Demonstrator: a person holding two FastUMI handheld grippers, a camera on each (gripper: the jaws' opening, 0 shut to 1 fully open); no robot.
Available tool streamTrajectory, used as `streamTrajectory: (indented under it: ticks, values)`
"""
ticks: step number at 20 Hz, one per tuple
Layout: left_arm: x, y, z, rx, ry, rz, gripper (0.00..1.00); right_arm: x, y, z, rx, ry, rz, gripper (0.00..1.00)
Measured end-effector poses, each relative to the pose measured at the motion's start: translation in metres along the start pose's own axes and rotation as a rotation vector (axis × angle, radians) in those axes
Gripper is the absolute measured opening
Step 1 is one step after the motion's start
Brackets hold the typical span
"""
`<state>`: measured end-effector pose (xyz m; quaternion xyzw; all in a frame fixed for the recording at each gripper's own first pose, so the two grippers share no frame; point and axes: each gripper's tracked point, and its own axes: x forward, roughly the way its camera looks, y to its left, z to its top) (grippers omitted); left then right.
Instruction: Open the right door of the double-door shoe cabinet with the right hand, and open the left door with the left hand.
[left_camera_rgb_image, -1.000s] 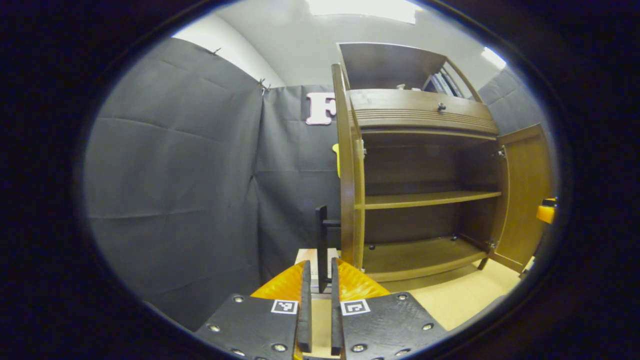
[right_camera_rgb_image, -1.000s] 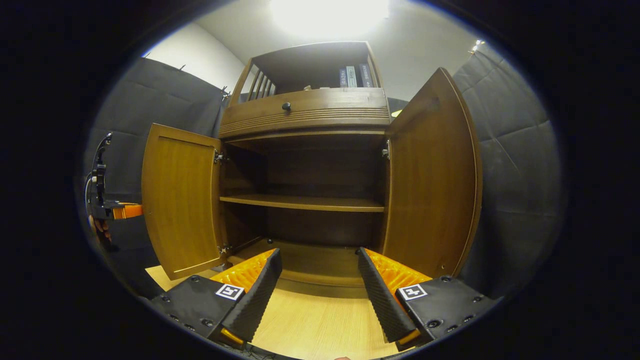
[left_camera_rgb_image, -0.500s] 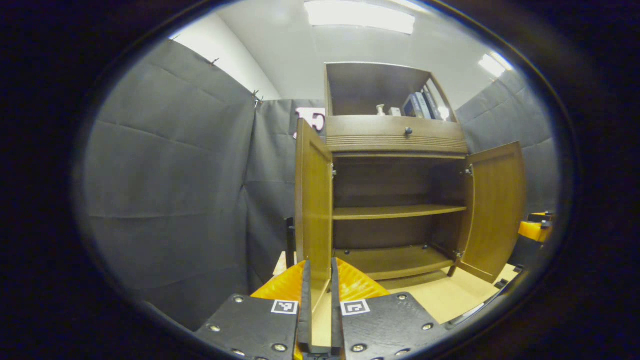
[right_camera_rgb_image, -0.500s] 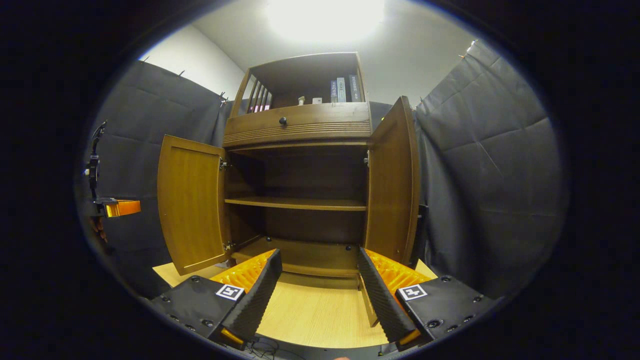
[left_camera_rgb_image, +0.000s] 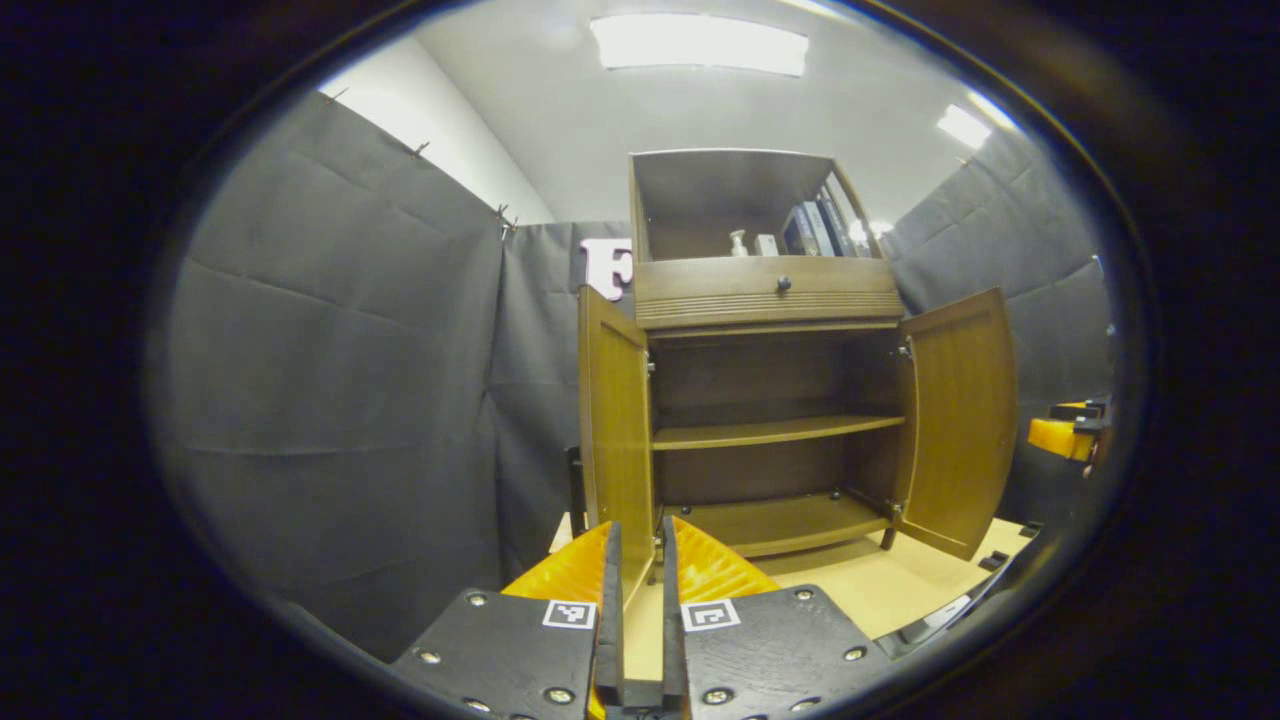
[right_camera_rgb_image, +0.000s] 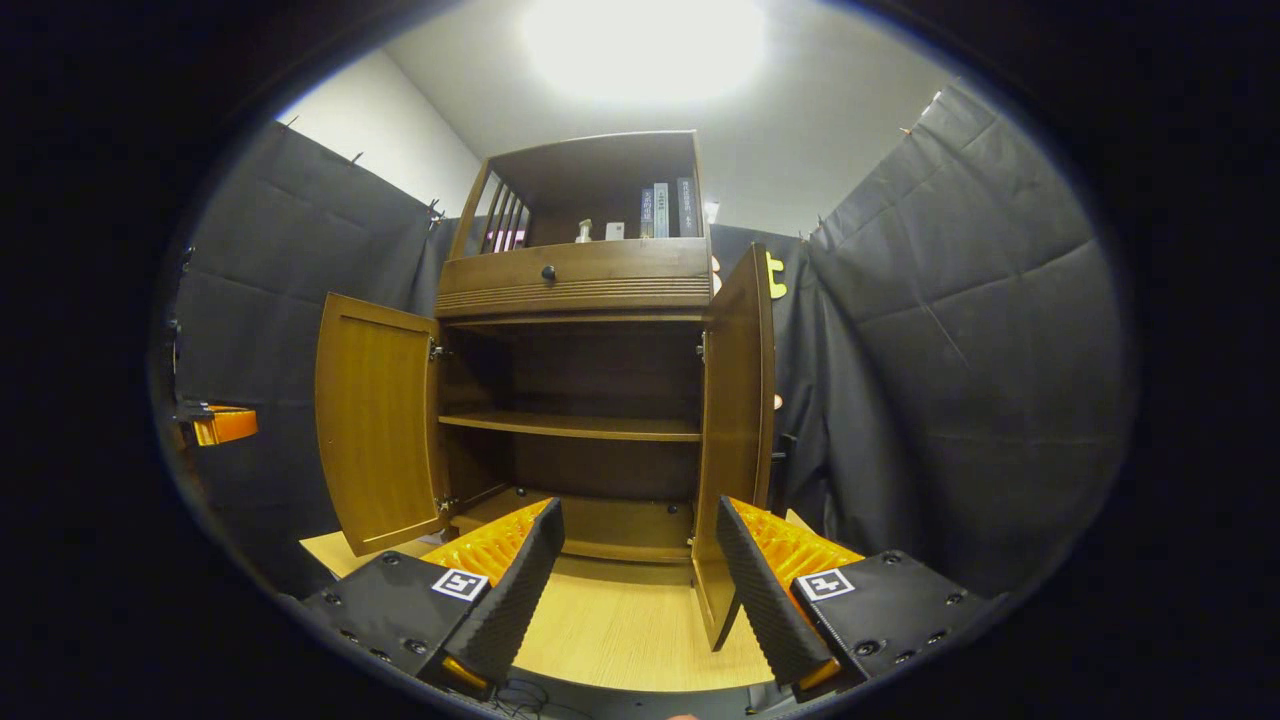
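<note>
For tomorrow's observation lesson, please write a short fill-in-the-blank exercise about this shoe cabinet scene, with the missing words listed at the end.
1. Both doors of the shoe cabinet stand ____.
2. Between the two doors, the inside has one wooden ____ across its middle, with nothing on it.
3. The jaws of the right gripper stand ____, with nothing between them.
4. In the top compartment, several ____ stand upright beside a small bottle.

Missing words: open; shelf; open; books

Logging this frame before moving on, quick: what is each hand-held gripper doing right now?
Left hand-held gripper: fingers nearly together, a narrow gap between them, holding nothing.
Right hand-held gripper: open wide, holding nothing, in front of the shoe cabinet.
</note>
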<state>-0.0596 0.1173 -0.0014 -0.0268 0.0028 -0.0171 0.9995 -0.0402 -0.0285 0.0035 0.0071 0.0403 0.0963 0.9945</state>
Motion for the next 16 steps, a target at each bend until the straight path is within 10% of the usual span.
streamTrajectory:
  ticks: [3, 11, 16]
  values:
    - [-0.006, 0.006, -0.004, 0.017, -0.001, 0.006, 0.17, -0.002, 0.001, -0.003, 0.006, 0.012, -0.001, 0.94]
    - [-0.014, 0.016, -0.010, 0.007, -0.007, 0.044, 0.88, -0.001, 0.007, 0.000, 0.004, 0.008, 0.004, 0.96]
    - [-0.014, 0.022, -0.011, -0.018, -0.007, 0.081, 0.90, -0.001, 0.003, 0.002, -0.008, 0.006, -0.001, 0.98]
